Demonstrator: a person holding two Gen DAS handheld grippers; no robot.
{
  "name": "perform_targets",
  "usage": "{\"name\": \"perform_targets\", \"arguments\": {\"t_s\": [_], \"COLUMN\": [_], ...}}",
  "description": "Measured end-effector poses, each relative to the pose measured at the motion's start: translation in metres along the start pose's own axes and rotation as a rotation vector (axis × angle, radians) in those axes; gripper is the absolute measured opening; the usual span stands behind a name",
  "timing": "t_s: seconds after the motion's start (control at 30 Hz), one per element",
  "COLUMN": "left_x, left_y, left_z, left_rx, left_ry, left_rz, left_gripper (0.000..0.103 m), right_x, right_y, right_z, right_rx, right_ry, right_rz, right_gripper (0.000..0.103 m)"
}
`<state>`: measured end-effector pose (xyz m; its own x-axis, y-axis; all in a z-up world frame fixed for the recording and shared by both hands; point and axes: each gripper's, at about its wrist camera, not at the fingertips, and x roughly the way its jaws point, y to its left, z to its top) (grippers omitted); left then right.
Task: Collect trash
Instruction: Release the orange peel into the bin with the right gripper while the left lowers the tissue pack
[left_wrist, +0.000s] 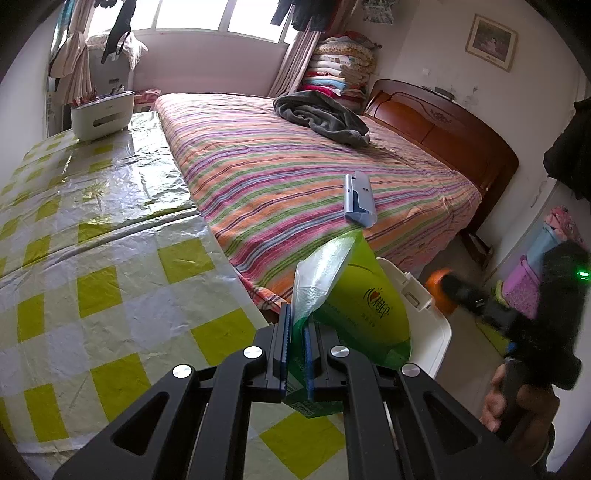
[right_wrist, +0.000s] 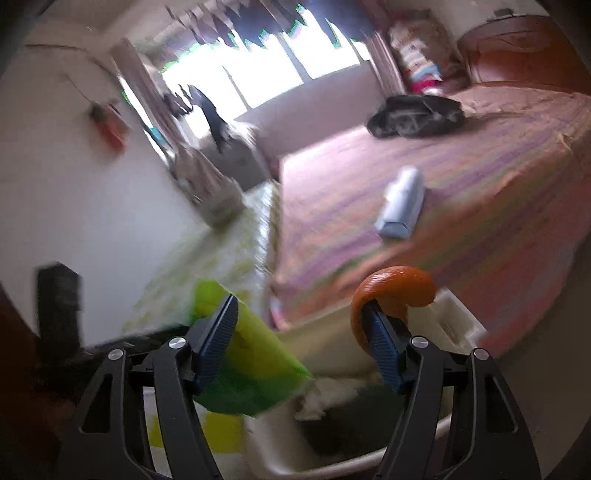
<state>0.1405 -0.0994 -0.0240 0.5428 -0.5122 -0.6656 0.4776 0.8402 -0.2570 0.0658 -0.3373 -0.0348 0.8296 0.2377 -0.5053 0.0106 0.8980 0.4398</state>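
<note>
Left gripper (left_wrist: 295, 354) — clamped on green wrapper (left_wrist: 354, 295), blue pads pinching its lower edge, bag standing up toward 1 o'clock over the rim of white bin (left_wrist: 439, 332). Right gripper (right_wrist: 299, 343) — spread wide, nothing pressed between the pads; orange peel (right_wrist: 395, 291) curled over the tip of the finger at 3 o'clock, touching it, hanging above the bin's open mouth. Bin: on the floor between bench and bed, at 4 o'clock of the left wrist view; pale crumpled scraps inside, seen blurred from the right wrist. Bench (left_wrist: 110, 277): yellow-and-white check cover under clear plastic sheet, filling the 9 o'clock half of the left view; white organiser box (left_wrist: 101, 114) at its far end, 11 o'clock. Bed (left_wrist: 295, 166): striped sheet, wooden headboard at 2 o'clock; grey garment (left_wrist: 321, 116) heaped near the headboard, light blue case (left_wrist: 360, 199) lying flat nearer the foot, well apart from the garment. Person's hand (left_wrist: 506, 398) on the right gripper's handle, 4 o'clock.
</note>
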Motion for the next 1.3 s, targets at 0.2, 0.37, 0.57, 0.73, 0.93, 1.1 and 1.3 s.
{"name": "perform_targets", "arguments": {"t_s": [0.2, 0.37, 0.57, 0.73, 0.93, 1.1, 1.3], "left_x": [0.002, 0.002, 0.001, 0.000, -0.001, 0.000, 0.000], "left_y": [0.000, 0.002, 0.005, 0.005, 0.005, 0.005, 0.007], "left_z": [-0.001, -0.001, -0.001, -0.002, -0.001, 0.000, 0.000], "left_rx": [-0.003, -0.010, -0.015, -0.016, -0.015, -0.015, -0.017], "left_ry": [0.007, 0.001, 0.000, 0.000, 0.002, 0.006, 0.007], "left_rz": [0.000, 0.003, 0.002, 0.000, 0.000, 0.001, 0.001], "left_gripper": [0.007, 0.007, 0.007, 0.007, 0.007, 0.007, 0.007], "right_x": [0.008, 0.007, 0.010, 0.017, 0.011, 0.019, 0.006], "right_y": [-0.006, -0.001, -0.002, -0.007, 0.000, -0.007, 0.005], "right_z": [-0.001, 0.001, 0.005, 0.004, 0.010, 0.008, 0.006], "right_rx": [0.044, 0.043, 0.091, 0.118, 0.078, 0.190, 0.144], "right_ry": [0.046, 0.042, 0.057, 0.097, 0.060, 0.121, 0.058], "right_rz": [-0.014, 0.060, 0.130, 0.068, 0.057, 0.204, 0.165], "right_gripper": [0.068, 0.075, 0.075, 0.075, 0.076, 0.076, 0.077]}}
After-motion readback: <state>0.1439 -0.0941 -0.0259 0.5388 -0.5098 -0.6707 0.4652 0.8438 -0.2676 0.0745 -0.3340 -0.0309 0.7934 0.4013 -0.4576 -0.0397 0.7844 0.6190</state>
